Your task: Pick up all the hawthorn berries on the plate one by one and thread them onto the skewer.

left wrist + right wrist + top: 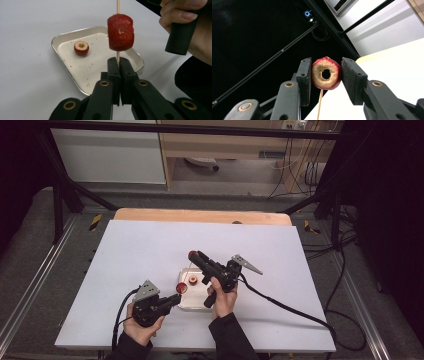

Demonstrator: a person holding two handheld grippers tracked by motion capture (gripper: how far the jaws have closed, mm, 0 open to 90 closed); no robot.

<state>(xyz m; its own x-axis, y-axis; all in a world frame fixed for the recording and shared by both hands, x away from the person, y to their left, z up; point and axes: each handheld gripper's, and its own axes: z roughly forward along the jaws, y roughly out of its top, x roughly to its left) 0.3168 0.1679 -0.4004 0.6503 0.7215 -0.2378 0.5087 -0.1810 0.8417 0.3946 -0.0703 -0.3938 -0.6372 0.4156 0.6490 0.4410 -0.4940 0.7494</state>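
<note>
From above, near the middle of the frame, a shallow square metal tray (192, 306) sits on the white table (140, 255). The left gripper (176, 300), low and left of centre, reaches to the tray's left edge with a red fruit piece at its tip. The right gripper (196, 256) slants up from the tray toward upper centre, carrying another red piece at its end.

In the left gripper view, the jaws are pressed together on a thin wooden skewer (117, 56) at centre, which stands upright through a red cored fruit piece (120, 32) in the upper middle. Behind, at centre left, a smaller red cored fruit (81, 48) lies in the tray (62, 40).

In the right gripper view, the jaws pinch a red ring-shaped fruit slice (326, 73) at centre, its hole facing the camera, the skewer (320, 105) below it. I can read no writing anywhere.
</note>
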